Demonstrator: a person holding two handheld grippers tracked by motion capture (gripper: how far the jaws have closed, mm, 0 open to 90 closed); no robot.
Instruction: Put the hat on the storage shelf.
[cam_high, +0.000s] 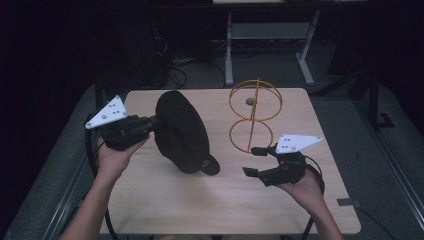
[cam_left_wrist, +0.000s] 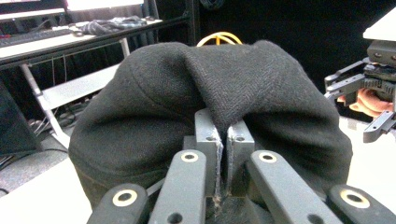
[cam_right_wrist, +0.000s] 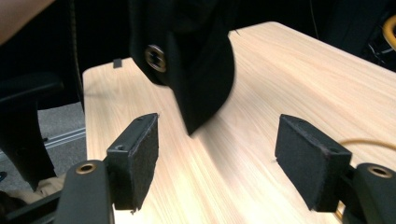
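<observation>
A black flat cap (cam_high: 181, 134) hangs tilted over the left middle of the wooden table (cam_high: 165, 200), its brim tip low near the tabletop. My left gripper (cam_high: 154, 121) is shut on the cap's back edge. In the left gripper view the jaws (cam_left_wrist: 223, 140) pinch a fold of the herringbone cloth of the cap (cam_left_wrist: 154, 93). My right gripper (cam_high: 250, 161) is open, right of the brim and apart from it. In the right gripper view the cap (cam_right_wrist: 201, 70) with its metal snap (cam_right_wrist: 155, 58) hangs ahead of the open gripper (cam_right_wrist: 219, 140).
An orange wire stand (cam_high: 252, 114) made of two rings stands at the back right of the table. Its top also peeks over the cap as an orange wire (cam_left_wrist: 219, 37). A desk frame and cables sit on the floor beyond the table.
</observation>
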